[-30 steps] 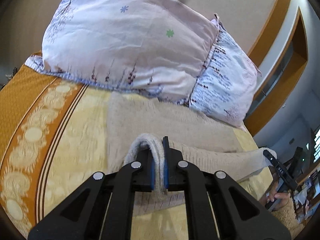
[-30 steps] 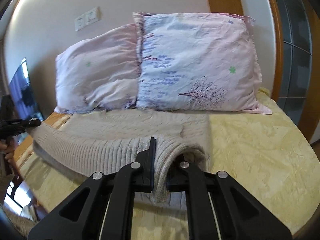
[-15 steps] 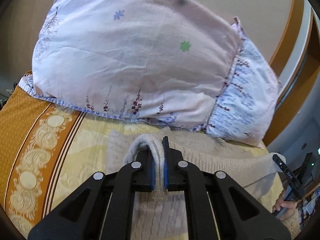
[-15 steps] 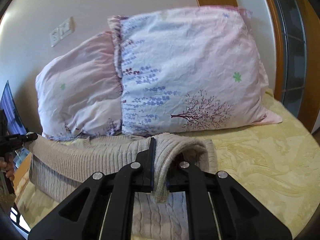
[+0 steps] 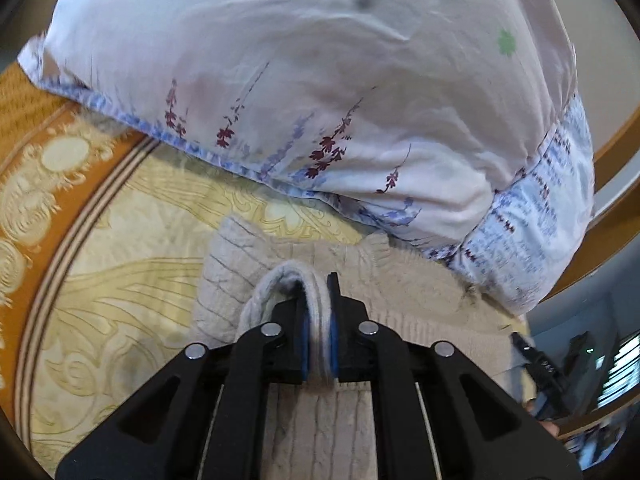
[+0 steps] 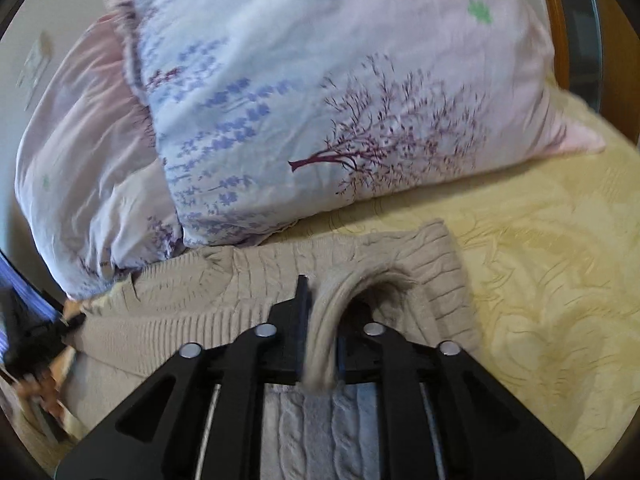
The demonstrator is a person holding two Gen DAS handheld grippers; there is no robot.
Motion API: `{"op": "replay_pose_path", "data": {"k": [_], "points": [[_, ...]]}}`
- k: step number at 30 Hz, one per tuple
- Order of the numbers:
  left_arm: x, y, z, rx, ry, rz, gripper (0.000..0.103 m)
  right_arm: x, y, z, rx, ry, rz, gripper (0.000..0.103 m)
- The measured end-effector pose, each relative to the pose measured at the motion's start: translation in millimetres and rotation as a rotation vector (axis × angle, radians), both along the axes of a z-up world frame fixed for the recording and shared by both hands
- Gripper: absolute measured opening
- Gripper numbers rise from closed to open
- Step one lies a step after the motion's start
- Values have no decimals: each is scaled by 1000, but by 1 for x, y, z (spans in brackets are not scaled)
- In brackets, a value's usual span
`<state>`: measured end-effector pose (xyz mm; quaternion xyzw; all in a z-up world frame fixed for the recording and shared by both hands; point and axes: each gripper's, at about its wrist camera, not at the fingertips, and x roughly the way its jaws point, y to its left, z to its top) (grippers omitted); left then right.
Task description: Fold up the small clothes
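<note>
We have the beige knit sweater (image 5: 256,276) pinched at two places along its ribbed edge: our left gripper (image 5: 318,328) is closed tight on a fold of that edge, the knit bulging up in a loop between the blue pads, and our right gripper (image 6: 320,332) is likewise clamped on a fold, with the fabric arching out to its right side. The sweater lies on the bed, spread over the yellow patterned bedspread (image 6: 560,280), with its far edge doubled over and reaching right up to the pillows. In the left wrist view a big pink pillow (image 5: 320,80) with purple flower sprigs fills most of the frame just beyond the sweater, and a second, bluer printed pillow (image 5: 540,220) sits to its right, its lower corner touching the knit. In the right wrist view that second pillow (image 6: 340,100), with its purple tree print, stands directly ahead of us, its lower edge meeting the sweater's far edge, and the pink pillow (image 6: 88,160) is to its left. An orange ornamented border (image 5: 36,184) runs along the bedspread at the left. Wooden trim (image 5: 616,220) shows behind the pillows at the right.
</note>
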<state>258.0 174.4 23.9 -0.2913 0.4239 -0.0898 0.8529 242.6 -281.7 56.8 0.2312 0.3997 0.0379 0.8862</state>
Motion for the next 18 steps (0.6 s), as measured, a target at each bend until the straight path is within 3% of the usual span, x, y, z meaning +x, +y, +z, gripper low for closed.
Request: {"op": "replay_pose_path", "data": {"k": [1, 3, 4, 6, 11, 14, 18], "points": [[0, 3, 2, -31, -8, -2, 14, 0, -2, 2, 22, -5, -10, 36], [-2, 7, 7, -69, -32, 5, 32, -4, -7, 10, 15, -36, -45, 60], [-6, 10, 14, -70, -59, 20, 38, -9, -10, 17, 11, -68, -57, 61], [-14, 15, 26, -37, -103, 42, 48, -18, -18, 27, 11, -101, -72, 61], [-42, 17, 44, 71, -150, 8, 48, -46, -30, 36, -6, -111, -72, 59], [-55, 17, 44, 123, -142, -16, 48, -63, -34, 34, -31, -93, -57, 48], [-70, 12, 37, 177, -111, -54, 48, -77, -33, 25, -49, -54, -23, 44]]}}
